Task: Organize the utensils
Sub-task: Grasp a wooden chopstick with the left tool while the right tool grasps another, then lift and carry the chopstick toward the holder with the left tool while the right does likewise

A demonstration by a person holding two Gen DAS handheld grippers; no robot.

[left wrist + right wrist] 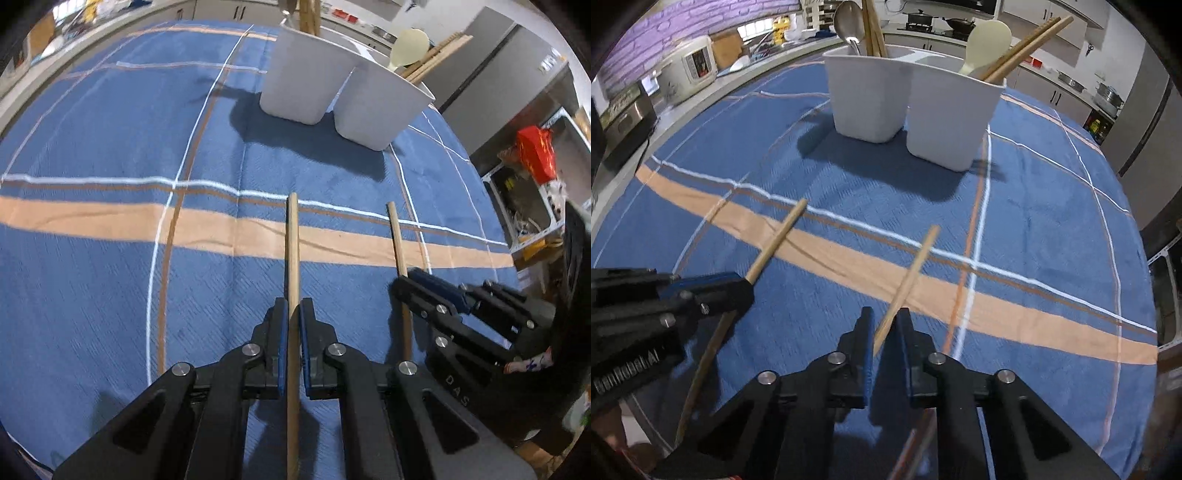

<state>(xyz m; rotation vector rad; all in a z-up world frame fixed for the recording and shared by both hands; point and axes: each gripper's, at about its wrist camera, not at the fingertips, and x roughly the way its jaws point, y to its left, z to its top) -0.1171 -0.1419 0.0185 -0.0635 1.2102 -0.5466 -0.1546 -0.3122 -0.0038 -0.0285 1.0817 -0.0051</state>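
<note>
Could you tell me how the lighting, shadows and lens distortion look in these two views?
Left wrist view: strong fisheye bending of the tablecloth stripes; the white holder casts a dark shadow toward the camera. Right wrist view: same bowing, holder shadow forward-left, slight blur at the edges.

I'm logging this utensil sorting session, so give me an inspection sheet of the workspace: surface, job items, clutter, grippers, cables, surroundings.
Surface: blue plaid tablecloth with orange and white stripes, covering the table.
Job's things: two white bins side by side at the far end; left one holds a metal spoon and wooden sticks, right one a cream rice paddle and chopsticks. One chopstick in the left gripper, another chopstick in the right gripper.
Clutter: nothing seen on the cloth.
Grippers: left gripper shut on its chopstick; right gripper shut on its chopstick.
Cables: nothing seen.
Surroundings: kitchen counters, rice cooker, stove with pots, grey fridge.
</note>
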